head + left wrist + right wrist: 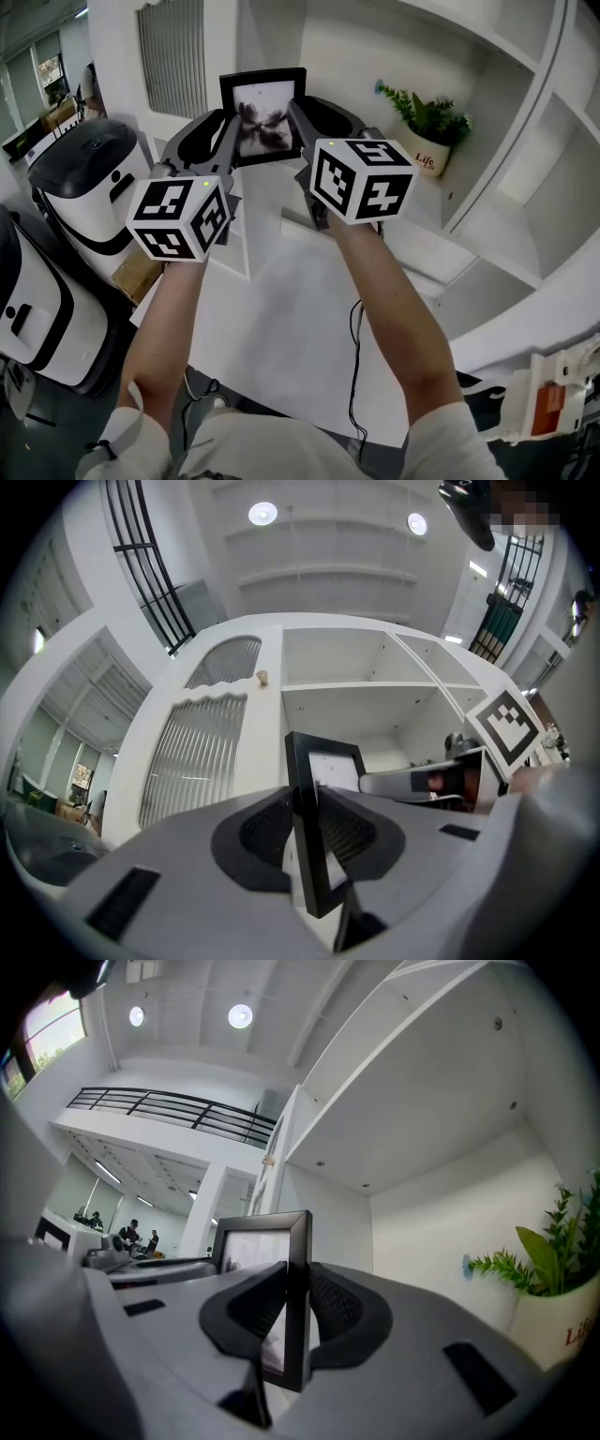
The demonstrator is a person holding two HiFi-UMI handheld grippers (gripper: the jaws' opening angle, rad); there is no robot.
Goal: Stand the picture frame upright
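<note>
A black picture frame (263,117) with a grey print hangs upright in the air in front of a white shelf unit, held by both grippers. My left gripper (228,131) is shut on the frame's left edge (309,827), its dark pads pressing either side of the black moulding. My right gripper (298,117) is shut on the frame's right edge (295,1297) in the same way. In the left gripper view the right gripper (422,782) shows beyond the frame. The frame's bottom edge is hidden behind the jaws in the head view.
A potted green plant (429,127) in a white pot stands on the shelf to the right. White shelf boards (441,258) lie below the grippers. A white and black machine (89,183) stands at the left. A thin black cable (354,366) hangs down in front of the person.
</note>
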